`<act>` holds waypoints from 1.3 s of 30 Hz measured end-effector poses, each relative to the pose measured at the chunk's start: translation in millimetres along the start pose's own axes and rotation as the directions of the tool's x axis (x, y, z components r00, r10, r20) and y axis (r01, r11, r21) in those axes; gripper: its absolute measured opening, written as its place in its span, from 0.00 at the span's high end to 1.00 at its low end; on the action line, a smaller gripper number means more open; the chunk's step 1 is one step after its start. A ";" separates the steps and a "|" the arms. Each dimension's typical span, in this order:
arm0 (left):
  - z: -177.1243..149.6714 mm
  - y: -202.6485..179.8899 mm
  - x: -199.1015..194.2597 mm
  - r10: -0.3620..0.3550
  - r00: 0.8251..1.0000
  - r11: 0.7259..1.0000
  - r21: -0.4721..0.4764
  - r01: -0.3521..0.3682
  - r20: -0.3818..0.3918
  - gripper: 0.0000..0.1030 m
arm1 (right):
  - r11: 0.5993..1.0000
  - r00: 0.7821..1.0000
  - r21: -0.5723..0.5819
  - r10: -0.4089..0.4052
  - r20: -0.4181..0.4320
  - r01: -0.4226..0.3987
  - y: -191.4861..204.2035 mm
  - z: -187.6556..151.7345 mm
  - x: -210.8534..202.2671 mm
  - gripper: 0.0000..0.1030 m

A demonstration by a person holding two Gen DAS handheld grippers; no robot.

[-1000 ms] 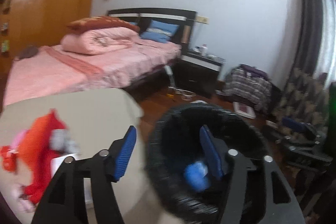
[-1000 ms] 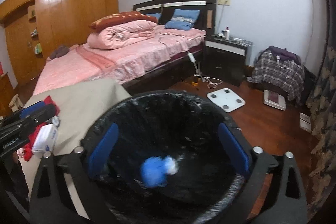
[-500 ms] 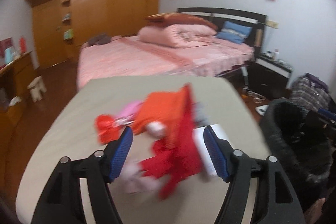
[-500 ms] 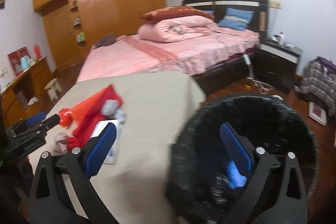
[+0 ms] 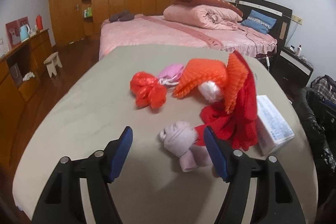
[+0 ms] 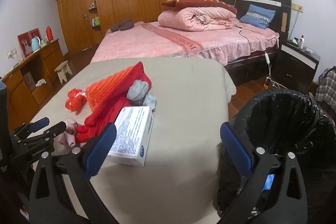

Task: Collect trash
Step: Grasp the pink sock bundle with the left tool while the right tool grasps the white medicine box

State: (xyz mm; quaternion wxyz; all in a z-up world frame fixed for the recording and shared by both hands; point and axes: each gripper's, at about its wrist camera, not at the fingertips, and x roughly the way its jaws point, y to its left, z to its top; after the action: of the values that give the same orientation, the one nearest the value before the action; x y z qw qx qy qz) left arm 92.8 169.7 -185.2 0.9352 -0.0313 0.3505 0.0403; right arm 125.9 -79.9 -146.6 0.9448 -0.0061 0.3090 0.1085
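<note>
On the beige table (image 5: 88, 110) lies a pile: a pale pink rolled sock (image 5: 180, 140), a red plastic bag (image 5: 147, 91), an orange knit piece (image 5: 208, 75), a red cloth (image 5: 237, 121) and a white box (image 5: 273, 121). My left gripper (image 5: 168, 146) is open, just short of the pink sock, which sits between its fingers. My right gripper (image 6: 168, 146) is open and empty above the table edge, the white box (image 6: 132, 135) by its left finger. The black-lined trash bin (image 6: 289, 125) stands right of the table with a blue item (image 6: 268, 181) inside.
A pink bed (image 6: 178, 43) stands behind the table, a dark nightstand (image 6: 298, 60) to its right. A wooden wardrobe (image 6: 126, 3) and sideboard (image 6: 31, 70) line the left. A small stool (image 6: 64, 70) is on the floor. The left gripper (image 6: 40, 129) shows in the right wrist view.
Both grippers swung left from over the bin to the table. The left gripper has come down close to the pink sock. A blue item dropped into the bin.
</note>
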 end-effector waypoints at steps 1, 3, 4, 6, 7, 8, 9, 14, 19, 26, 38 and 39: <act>-1.5 0.3 3.2 -0.002 1.000 1.000 -0.002 0.002 -0.010 0.34 | 1.000 1.000 -0.003 -0.002 -0.007 0.002 0.8 -1.6 2.3 0.07; -2.6 2.1 8.0 -0.011 1.000 1.000 -0.008 0.011 -0.023 0.34 | 1.000 1.000 -0.007 -0.002 -0.015 0.002 0.8 -4.7 5.5 0.07; -3.1 2.0 9.8 -0.018 0.999 1.000 -0.012 0.018 -0.029 0.34 | 1.000 1.000 -0.012 -0.003 -0.017 0.003 2.1 -5.3 6.8 0.07; -4.4 0.4 15.4 -0.042 0.998 0.999 -0.019 0.041 -0.055 0.39 | 1.000 1.000 -0.020 -0.003 -0.021 0.002 4.8 -6.9 9.4 0.07; -5.0 -0.7 18.6 -0.063 0.995 0.998 -0.021 0.062 -0.073 0.47 | 1.000 1.000 -0.022 -0.002 -0.023 0.001 6.1 -7.2 10.7 0.07; -5.7 -1.7 21.0 -0.073 0.994 0.997 -0.020 0.072 -0.083 0.57 | 1.000 1.000 -0.023 0.002 -0.026 -0.002 7.5 -7.5 11.8 0.07; -6.7 -2.5 22.7 -0.082 0.992 0.997 -0.018 0.081 -0.093 0.62 | 1.000 1.000 -0.024 0.005 -0.028 -0.006 8.2 -8.5 12.8 0.07; -6.2 5.8 14.4 -0.099 0.993 0.994 -0.057 0.096 -0.065 0.68 | 0.999 0.999 -0.036 0.021 -0.042 -0.022 19.2 -10.9 18.6 0.07; -3.3 15.8 -0.2 -0.068 0.997 0.996 -0.061 0.066 -0.032 0.68 | 0.998 0.997 -0.044 0.038 -0.064 -0.041 33.1 -12.6 28.3 0.07; 4.8 20.6 -8.6 -0.040 0.999 0.998 -0.053 0.040 -0.002 0.68 | 0.998 0.992 -0.059 0.024 -0.126 -0.031 48.4 -18.0 52.1 0.07; 7.7 11.9 -3.7 -0.056 0.998 0.997 -0.049 0.056 0.001 0.68 | 0.997 0.986 -0.069 -0.046 -0.161 0.036 34.9 -20.5 59.3 0.12; 6.8 12.7 -4.3 -0.056 0.998 0.997 -0.048 0.056 0.002 0.68 | 0.997 0.985 -0.080 -0.035 -0.166 0.022 38.4 -20.5 60.9 0.19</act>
State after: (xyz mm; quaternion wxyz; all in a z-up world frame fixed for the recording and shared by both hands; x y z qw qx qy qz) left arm 92.8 182.8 -177.7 0.9350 -0.0636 0.3482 0.0225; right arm 153.8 -31.7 -196.7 0.9160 -0.0565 0.3827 0.1060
